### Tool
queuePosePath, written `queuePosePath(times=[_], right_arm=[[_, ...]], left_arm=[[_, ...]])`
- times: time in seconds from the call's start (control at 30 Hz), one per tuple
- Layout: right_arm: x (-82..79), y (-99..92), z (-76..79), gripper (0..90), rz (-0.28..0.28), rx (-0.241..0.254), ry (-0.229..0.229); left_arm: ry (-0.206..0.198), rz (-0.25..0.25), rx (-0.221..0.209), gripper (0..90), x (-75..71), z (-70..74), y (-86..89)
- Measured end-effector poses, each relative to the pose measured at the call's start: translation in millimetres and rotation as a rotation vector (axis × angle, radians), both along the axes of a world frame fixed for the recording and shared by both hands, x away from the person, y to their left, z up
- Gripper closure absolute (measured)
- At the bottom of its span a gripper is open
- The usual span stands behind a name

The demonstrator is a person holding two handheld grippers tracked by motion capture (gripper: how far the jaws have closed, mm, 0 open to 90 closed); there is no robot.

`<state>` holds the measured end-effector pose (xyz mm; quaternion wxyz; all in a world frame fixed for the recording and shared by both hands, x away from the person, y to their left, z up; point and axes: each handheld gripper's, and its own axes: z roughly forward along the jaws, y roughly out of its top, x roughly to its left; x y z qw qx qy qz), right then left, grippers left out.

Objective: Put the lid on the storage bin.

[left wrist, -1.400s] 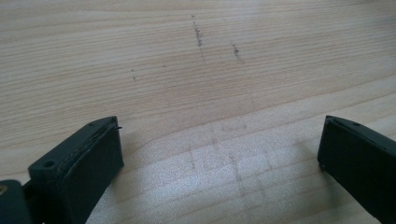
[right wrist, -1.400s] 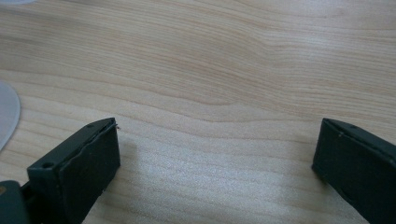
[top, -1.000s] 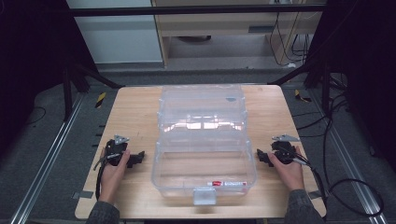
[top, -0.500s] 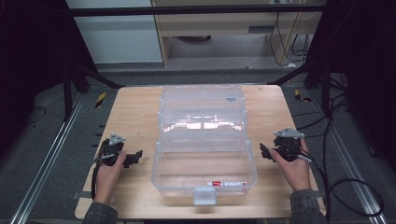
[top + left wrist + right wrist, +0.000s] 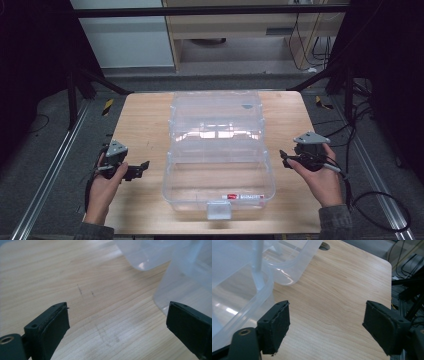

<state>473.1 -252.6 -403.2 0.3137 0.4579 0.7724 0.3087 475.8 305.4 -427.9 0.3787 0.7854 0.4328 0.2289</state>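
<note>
A clear plastic box (image 5: pixel 218 160) was seen at the middle of the wooden counter (image 5: pixel 145 125), a white latch (image 5: pixel 218 210) on its near wall. The left claw (image 5: pixel 142 167) was held beside the box's left wall, jaws spread wide, gripping nothing. The right claw (image 5: pixel 285 158) was held beside its right wall, likewise spread and empty.

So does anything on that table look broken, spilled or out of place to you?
Nothing stands out. The clear plastic box sits square on the wooden table with a red-and-white item inside near its front. The left gripper and right gripper are open either side.
</note>
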Motion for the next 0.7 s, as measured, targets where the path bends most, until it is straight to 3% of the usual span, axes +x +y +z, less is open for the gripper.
queuePosePath(times=[0.1,0.2,0.37,0.7], right_arm=[[-1.8,-4.3,10.2,26.1,0.038,0.003,0.016],[-0.9,-5.8,22.3,29.2,0.095,0.005,0.040],[-0.2,2.1,45.4,31.8,0.190,-0.069,0.071],[6.7,31.2,101.8,43.0,0.402,-0.196,0.094]], left_arm=[[-0.021,-0.045,0.014,3.9,-5.4,12.1,-1.0],[-0.013,-0.104,0.002,3.8,-10.0,27.5,-4.4],[0.010,-0.181,0.042,4.1,-15.9,45.4,-14.1],[-0.003,-0.348,0.089,4.2,-39.3,72.8,-50.1]])
